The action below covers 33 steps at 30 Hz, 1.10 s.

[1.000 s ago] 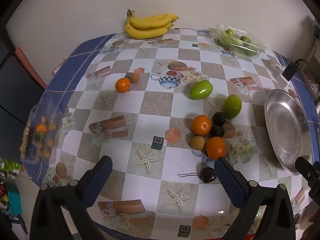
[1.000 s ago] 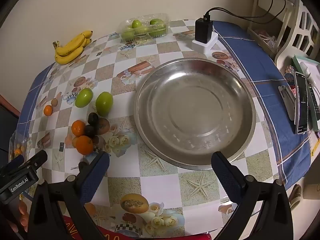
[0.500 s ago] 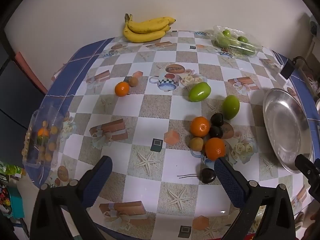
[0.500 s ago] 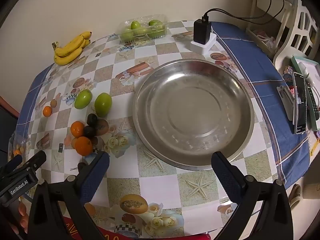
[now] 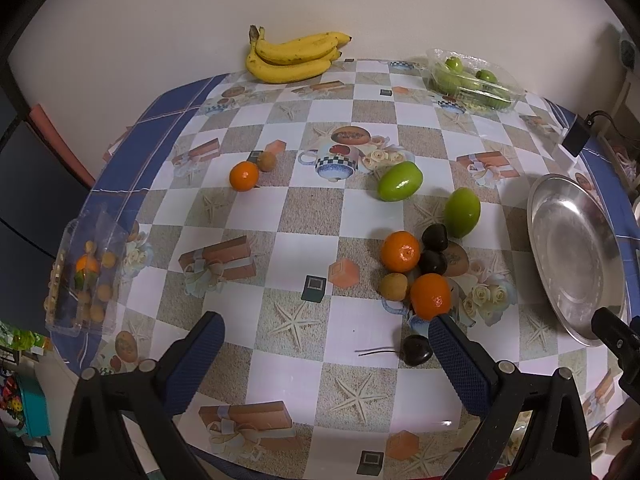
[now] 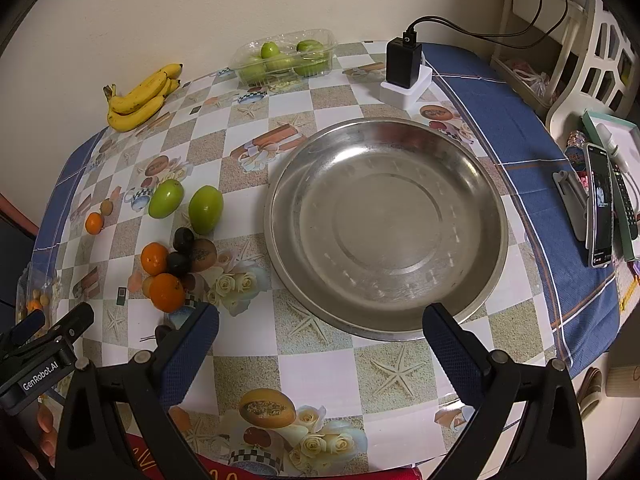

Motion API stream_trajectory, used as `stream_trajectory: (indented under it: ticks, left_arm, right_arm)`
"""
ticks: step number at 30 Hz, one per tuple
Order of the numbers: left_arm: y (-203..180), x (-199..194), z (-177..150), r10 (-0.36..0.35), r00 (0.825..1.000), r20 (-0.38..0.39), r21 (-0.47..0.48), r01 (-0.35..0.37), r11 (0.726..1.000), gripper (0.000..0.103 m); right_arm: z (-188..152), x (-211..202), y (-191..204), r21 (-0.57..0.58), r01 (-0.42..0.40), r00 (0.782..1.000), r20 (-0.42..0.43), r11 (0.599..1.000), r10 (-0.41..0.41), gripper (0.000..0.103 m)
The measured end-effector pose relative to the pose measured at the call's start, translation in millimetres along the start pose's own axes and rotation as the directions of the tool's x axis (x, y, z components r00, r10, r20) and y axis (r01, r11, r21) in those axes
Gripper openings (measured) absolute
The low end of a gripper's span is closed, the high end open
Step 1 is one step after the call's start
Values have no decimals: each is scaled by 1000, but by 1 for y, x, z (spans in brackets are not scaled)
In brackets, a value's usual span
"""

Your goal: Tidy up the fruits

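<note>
- A wide metal dish (image 6: 386, 224) is seen on the right part of the table (image 6: 320, 364); nothing lies in it.
- A clear plastic tray (image 6: 284, 60) by the far wall holds several green fruits.
- A second clear tray (image 5: 86, 276) at the table's left edge holds one small orange and a number of small brown fruits.
- A bunch of bananas (image 5: 294, 58) lies at the far edge against the wall.
- Loose fruit is clustered just left of the dish: two oranges (image 5: 400, 251), two dark fruits (image 5: 435, 237), a small brown fruit (image 5: 394, 286) and two green fruits (image 5: 399, 181), some of them touching.
- A dark stemmed fruit (image 5: 416, 351) lies just beside the right finger of the left gripper (image 5: 326, 360).
- A lone orange (image 5: 244, 176) with a brown fruit touching it is set well apart, to the far left.
- The left gripper is held with its jaws spread wide over the near table edge, nothing between them.
- The right gripper (image 6: 320, 354) is likewise spread wide and empty, in front of the dish's near rim.
- A black charger (image 6: 403, 62) on a white block stands behind the dish; a phone (image 6: 599, 204) lies off to the right.
</note>
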<state>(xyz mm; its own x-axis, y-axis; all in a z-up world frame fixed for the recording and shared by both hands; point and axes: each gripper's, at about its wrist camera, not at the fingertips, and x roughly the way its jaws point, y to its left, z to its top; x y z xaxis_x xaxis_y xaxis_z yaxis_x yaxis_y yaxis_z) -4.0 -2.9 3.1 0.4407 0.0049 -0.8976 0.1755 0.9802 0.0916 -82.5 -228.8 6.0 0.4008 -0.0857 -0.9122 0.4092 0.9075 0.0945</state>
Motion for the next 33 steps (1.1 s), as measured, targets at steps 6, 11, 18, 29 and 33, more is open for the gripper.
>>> stream_trajectory:
  ticks: [6,11,18,29,33]
  left_arm:
    - [0,0,0,0,1000,0,0,0,1000,103]
    - [0,0,0,0,1000,-1,-1,0,1000,103]
    - [0,2,-1,0,1000,-3,0,0,1000,103]
    - [0,2,0,-1,1000,-3,-1,1,1000,103]
    - [0,1,0,0,1000,-4,0,0,1000,103]
  right_arm:
    - [0,0,-1,1,1,1000,-1,1000,-1,102]
    - [0,0,0,1,0,1000,-2,1000,0,102]
    - [-1,2,-2,3,1,1000,-4,1000,-1,102]
    - [-1,2,-1,3,2,1000,-5,1000,-2,102]
    - [-1,2,-1,3,2,1000,-4,1000,-2,102]
